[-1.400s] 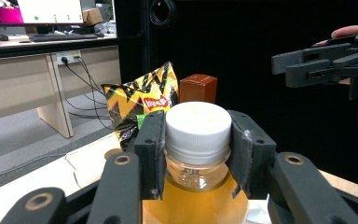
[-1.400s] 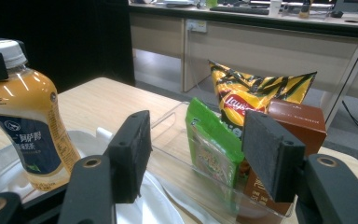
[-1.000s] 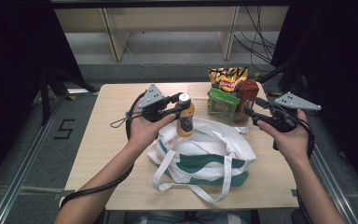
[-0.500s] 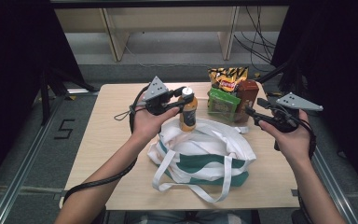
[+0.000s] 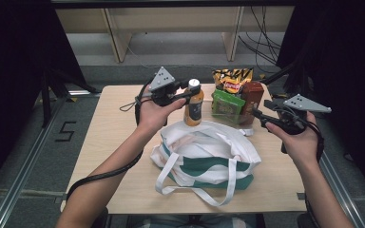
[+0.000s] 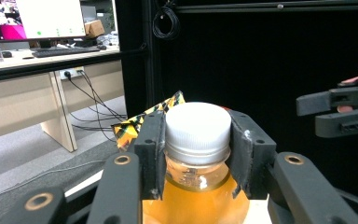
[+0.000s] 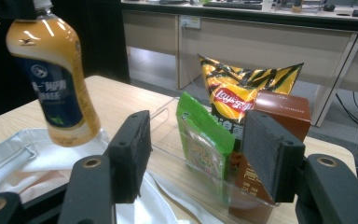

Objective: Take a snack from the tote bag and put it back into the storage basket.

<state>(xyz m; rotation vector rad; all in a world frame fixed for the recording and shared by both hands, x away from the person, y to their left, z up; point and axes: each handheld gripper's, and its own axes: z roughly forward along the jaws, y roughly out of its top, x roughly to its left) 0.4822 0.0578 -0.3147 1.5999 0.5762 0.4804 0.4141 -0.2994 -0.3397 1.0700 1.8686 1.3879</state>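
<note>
My left gripper [image 5: 188,91] [image 6: 197,154] is shut on the neck of an orange drink bottle [image 5: 193,105] [image 6: 196,186] with a white cap, just under the cap. The bottle [image 7: 58,79] hangs in the air over the far edge of a white and green tote bag [image 5: 206,154] [image 7: 23,158]. My right gripper [image 5: 261,118] [image 7: 193,158] stands open at the right of the table with nothing between its pads. It points at a clear tray [image 7: 177,154] that holds a green pouch [image 5: 226,106] [image 7: 205,147], a brown box [image 5: 251,96] [image 7: 279,112] and a yellow chip bag [image 5: 232,80] [image 7: 240,91].
The wooden table [image 5: 114,133] stands on a grey floor, with a light wooden desk frame [image 5: 119,33] beyond it. Dark curtains flank both sides. The tote's white handles [image 5: 204,190] lie toward the table's near edge.
The left gripper has lifted the bottle up and slightly away from the bag. The right gripper has stayed where it was.
</note>
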